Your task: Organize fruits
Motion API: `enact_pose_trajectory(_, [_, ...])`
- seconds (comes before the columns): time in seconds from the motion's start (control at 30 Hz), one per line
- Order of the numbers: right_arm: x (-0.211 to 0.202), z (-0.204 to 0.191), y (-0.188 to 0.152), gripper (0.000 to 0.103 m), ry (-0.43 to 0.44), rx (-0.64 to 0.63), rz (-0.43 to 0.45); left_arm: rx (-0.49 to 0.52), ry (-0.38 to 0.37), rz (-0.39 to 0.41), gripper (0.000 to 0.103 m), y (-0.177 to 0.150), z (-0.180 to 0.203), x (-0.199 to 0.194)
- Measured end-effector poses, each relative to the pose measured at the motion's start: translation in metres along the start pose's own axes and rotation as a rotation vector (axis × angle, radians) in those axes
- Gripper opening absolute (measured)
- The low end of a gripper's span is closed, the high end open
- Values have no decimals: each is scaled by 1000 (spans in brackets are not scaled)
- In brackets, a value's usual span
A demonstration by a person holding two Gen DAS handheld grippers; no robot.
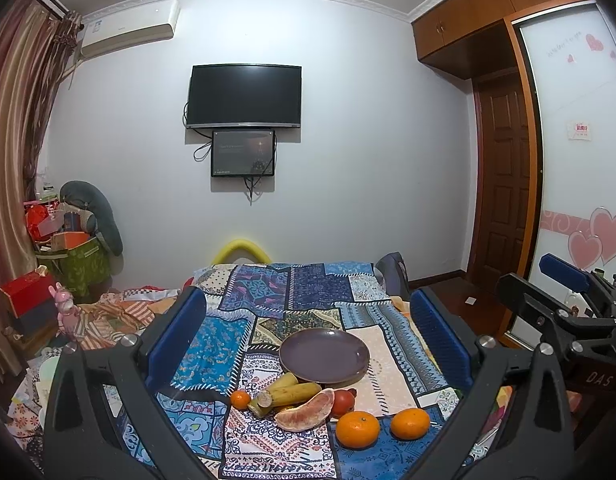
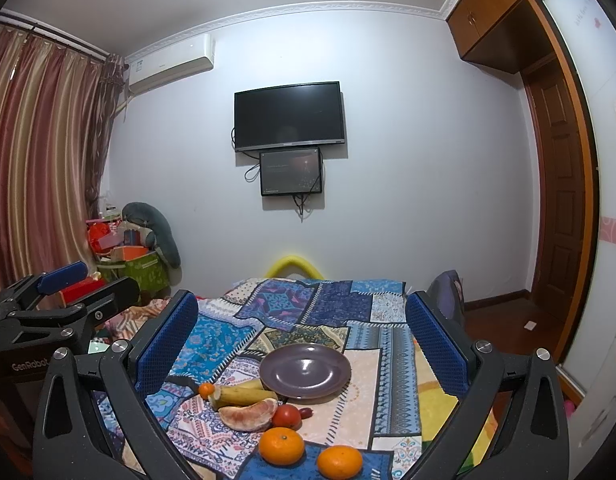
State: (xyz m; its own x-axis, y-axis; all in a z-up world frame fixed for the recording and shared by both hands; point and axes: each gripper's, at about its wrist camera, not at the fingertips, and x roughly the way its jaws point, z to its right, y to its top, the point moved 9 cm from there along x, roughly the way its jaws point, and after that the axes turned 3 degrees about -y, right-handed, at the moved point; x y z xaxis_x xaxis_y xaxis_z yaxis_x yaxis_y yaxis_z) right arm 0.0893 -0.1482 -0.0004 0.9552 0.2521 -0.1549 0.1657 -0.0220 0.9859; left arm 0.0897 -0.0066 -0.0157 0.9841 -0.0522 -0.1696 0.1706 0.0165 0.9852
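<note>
- A bedroom is shown, with a dark television (image 1: pixel 244 96) mounted on the pale wall, striped curtains (image 2: pixel 40 152) at the left and a wooden wardrobe (image 1: pixel 503 20) at the right.
- A patchwork cloth (image 2: pixel 308 312) is spread over the bed, and the fruit is laid on it.
- A purple plate (image 2: pixel 305 370) is set flat near the middle of the cloth, with nothing on it.
- Just beside the plate's near-left rim, bananas (image 2: pixel 244 395), a small tangerine (image 2: pixel 206 390), a grapefruit segment (image 2: pixel 248 416) and a red fruit (image 2: pixel 287 417) are bunched together.
- Two oranges (image 1: pixel 357 429) (image 1: pixel 410 423) are placed side by side nearest the cameras, a little apart from the bunch.
- The left hand-held gripper (image 1: pixel 308 332) is held level above the near end of the bed, its blue-padded jaws spread wide and nothing between them.
- The right hand-held gripper (image 2: pixel 304 336) is held beside it at like height, likewise spread wide and holding nothing; each is seen at the edge of the other's view.
</note>
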Motion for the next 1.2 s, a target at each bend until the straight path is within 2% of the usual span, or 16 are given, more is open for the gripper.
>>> enact_pose_trajectory(0.47, [1,2,-2,103,-1,5,-15,1,-4,-9,103,-3,-2,5])
enact_pose_trajectory(0.67, [10,9,-10,103,-22,8,-43,12,-31,-58,103,-15,-3,20])
enact_pose_trajectory(0.83, [24,24,-31,103,-31,40,-118,-3,-62,-116,103,-32,-1,41])
enact_pose_trajectory(0.97, [41,42,-55,103,-71,52,-215,-10,-95,-179,103,-48,0,61])
enact_pose_trajectory(1.1, [54,56,-81,103,-54,77,-314,-13,-98,-250,103,-66,1,84])
enact_pose_trajectory(1.2, [59,64,-96,103,-60,83,-363,-13,-99,-324,94,-84,3,102])
